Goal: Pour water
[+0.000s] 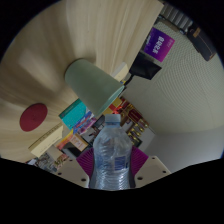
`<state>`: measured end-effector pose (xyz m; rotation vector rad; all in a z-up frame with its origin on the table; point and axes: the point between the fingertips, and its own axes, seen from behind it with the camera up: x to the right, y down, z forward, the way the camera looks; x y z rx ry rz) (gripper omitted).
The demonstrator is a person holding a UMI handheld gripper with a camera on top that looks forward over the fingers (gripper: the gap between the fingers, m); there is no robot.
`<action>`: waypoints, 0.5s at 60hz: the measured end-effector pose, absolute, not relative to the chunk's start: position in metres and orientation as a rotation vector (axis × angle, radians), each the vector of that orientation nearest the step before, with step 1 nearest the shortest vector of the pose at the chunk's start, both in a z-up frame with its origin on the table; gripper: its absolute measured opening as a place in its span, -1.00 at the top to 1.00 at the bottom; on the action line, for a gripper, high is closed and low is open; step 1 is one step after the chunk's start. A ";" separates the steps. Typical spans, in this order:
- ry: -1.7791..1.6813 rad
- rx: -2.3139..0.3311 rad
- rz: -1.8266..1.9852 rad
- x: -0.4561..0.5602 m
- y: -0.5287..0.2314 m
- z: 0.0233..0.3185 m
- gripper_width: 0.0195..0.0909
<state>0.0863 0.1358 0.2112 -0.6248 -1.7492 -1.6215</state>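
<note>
Gripper view: a clear plastic water bottle (112, 152) is seen between the jaws, its body filling the gap and both purple pads (88, 160) lying against its sides, so the gripper (112, 170) is judged to be closed on the bottle. The bottle's long axis runs straight forward along the fingers, with the capped or neck end pointing away from the camera toward a pale green cup (93, 80). The scene is strongly tilted, which suggests the bottle is being carried at an angle, though it cannot be told how far it is tipped relative to the counter (60, 40).

The cup is seen just beyond the bottle's far end, its mouth turned toward the lower left, and it cannot be told whether it stands or lies on the counter. No stream of water is visible, and whether the bottle's cap is on cannot be made out. The task is therefore judged to be at an early stage: the bottle is grasped and brought near the cup, while the pouring itself appears not yet done.

Elsewhere, a red disc (34, 116), a purple box (157, 43) and a cluster of colourful small packages (85, 125) are seen.
</note>
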 end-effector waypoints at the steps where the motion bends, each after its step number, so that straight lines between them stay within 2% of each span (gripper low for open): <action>1: -1.748 -0.629 -1.619 0.087 0.135 0.211 0.28; 15: -1.724 -0.643 -1.640 0.090 0.144 0.212 0.27; 16: -1.685 -0.657 -1.628 0.094 0.122 0.207 0.26; 17: -1.657 -0.682 -1.603 0.095 0.121 0.216 0.25; 19: -1.595 -0.741 -1.539 0.096 0.142 0.217 0.26; 25: -1.321 -0.942 -1.274 0.095 0.138 0.229 0.27; 26: -1.244 -0.974 -1.221 0.092 0.118 0.223 0.26; 30: -1.005 -1.194 -0.947 0.110 0.138 0.216 0.26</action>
